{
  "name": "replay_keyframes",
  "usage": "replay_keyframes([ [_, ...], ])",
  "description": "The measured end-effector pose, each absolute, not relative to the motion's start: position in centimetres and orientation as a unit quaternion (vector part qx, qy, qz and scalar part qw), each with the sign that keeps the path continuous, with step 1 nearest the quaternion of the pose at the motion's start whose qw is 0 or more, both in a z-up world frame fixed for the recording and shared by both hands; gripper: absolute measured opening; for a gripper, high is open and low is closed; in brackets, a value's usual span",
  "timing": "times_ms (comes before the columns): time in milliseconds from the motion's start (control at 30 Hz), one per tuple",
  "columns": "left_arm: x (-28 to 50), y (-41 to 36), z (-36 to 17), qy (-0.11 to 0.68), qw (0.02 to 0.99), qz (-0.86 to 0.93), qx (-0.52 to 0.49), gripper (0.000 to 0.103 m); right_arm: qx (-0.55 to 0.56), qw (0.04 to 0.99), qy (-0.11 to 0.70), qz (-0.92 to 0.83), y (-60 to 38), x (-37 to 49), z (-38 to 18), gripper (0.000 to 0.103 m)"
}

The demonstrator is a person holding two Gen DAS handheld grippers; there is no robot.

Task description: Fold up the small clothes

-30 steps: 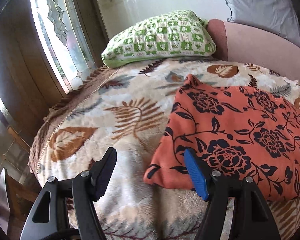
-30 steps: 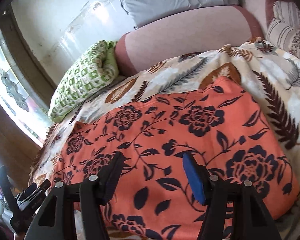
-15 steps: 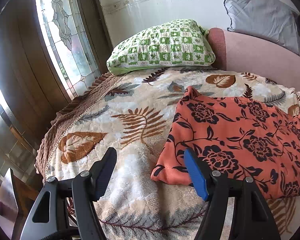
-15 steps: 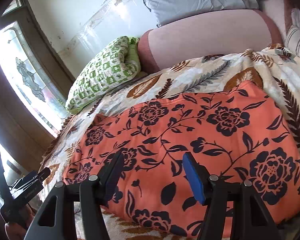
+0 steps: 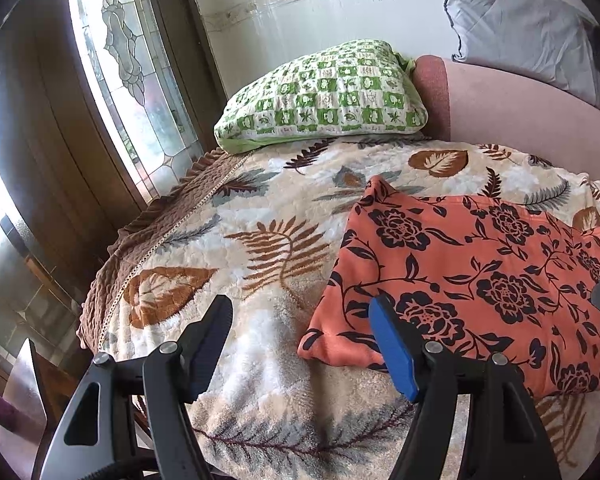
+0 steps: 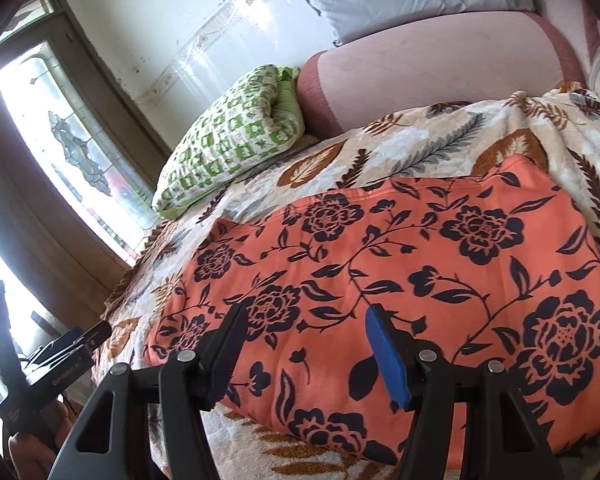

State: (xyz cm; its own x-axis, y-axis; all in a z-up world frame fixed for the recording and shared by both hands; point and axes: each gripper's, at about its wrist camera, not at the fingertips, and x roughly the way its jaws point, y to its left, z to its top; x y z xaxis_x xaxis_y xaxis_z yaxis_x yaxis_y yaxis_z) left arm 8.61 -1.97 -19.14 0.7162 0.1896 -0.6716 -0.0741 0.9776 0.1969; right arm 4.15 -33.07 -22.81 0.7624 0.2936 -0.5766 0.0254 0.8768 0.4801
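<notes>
An orange cloth with dark flower print (image 5: 472, 280) lies folded flat on a leaf-patterned blanket (image 5: 240, 240). It fills the middle of the right wrist view (image 6: 400, 264). My left gripper (image 5: 300, 316) is open and empty, held above the blanket just off the cloth's near left corner. My right gripper (image 6: 304, 324) is open and empty, held over the cloth's near edge. The left gripper's body shows at the far left of the right wrist view (image 6: 56, 364).
A green checked pillow (image 5: 324, 96) lies at the head of the bed by a pink bolster (image 5: 520, 120) and a grey pillow (image 5: 516, 28). A stained-glass window (image 5: 128, 80) stands to the left. The blanket's brown edge (image 5: 148, 236) drops off at the left.
Both grippers have drawn back and up from the cloth, so more of the bed and wall shows. The cloth has not moved. Both stay open.
</notes>
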Motion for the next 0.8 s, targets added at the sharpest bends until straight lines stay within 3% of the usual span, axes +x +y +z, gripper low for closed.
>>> replay_keyframes([
  [533, 10.0, -1.5, -21.0, 0.396, 0.911, 0.085, 0.075, 0.071, 0.234, 0.885, 0.381, 0.126, -30.4, 6.2, -25.2, 0.065],
  [600, 10.5, -1.0, -22.0, 0.42, 0.902, 0.079, 0.067, 0.072, 0.22, 0.863, 0.434, 0.135, -29.3, 7.2, -27.0, 0.065],
  [800, 10.9, 2.2, -25.0, 0.5, 0.863, 0.07, -0.017, 0.072, 0.212, 0.875, 0.414, 0.136, -29.0, 7.0, -26.6, 0.066],
])
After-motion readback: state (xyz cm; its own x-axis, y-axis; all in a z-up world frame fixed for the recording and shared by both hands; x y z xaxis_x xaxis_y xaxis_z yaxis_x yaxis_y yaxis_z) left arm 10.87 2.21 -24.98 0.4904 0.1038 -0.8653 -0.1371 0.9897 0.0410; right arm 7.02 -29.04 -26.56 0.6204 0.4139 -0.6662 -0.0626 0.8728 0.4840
